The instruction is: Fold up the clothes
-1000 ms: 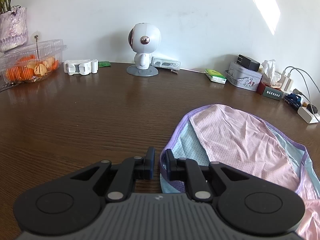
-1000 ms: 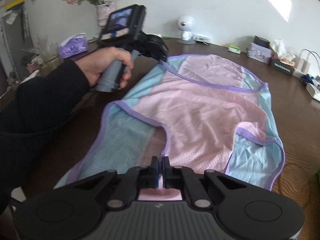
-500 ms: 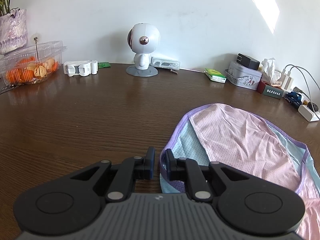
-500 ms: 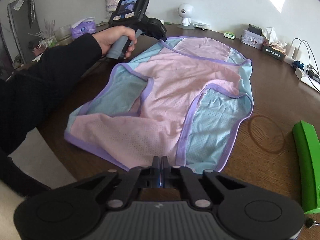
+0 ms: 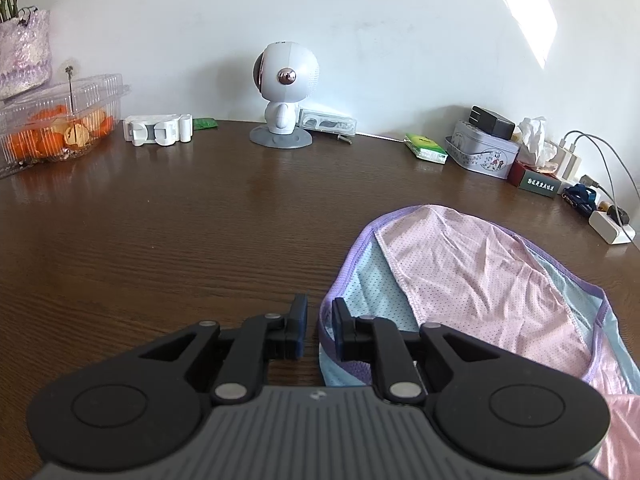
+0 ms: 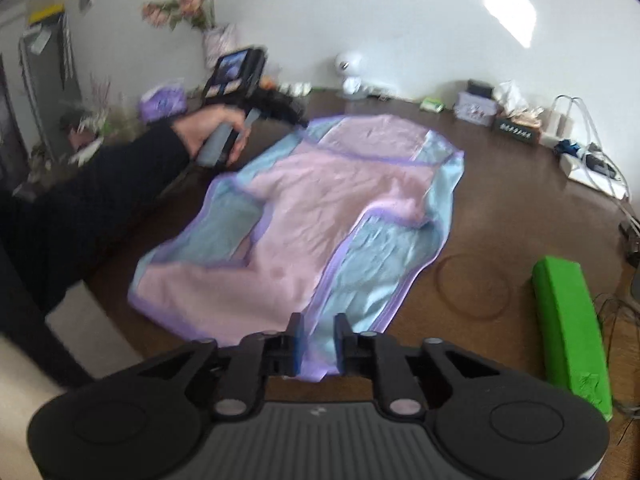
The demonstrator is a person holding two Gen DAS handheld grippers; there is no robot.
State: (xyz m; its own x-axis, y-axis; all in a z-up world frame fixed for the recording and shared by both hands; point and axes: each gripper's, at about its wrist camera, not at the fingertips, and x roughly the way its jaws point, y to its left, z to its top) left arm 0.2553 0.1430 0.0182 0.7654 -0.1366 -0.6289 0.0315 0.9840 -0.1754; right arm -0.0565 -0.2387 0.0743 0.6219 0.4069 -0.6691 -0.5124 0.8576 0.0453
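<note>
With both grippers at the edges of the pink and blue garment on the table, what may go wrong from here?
1. The left gripper has just been opening; its right finger lies on the purple hem of the garment, so pulling away may drag the hem.
2. The right gripper has also just been opening, with the near corner between its jaws; that corner may catch and crumple.
3. The garment's near-left edge seems to overhang the table and may slide.

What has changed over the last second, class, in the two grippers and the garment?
Both grippers have just opened: the left gripper released the purple edge of the garment, and the right gripper let go of the hem and drew back, showing more cloth. The garment lies flat; the table clutter is unchanged.
</note>
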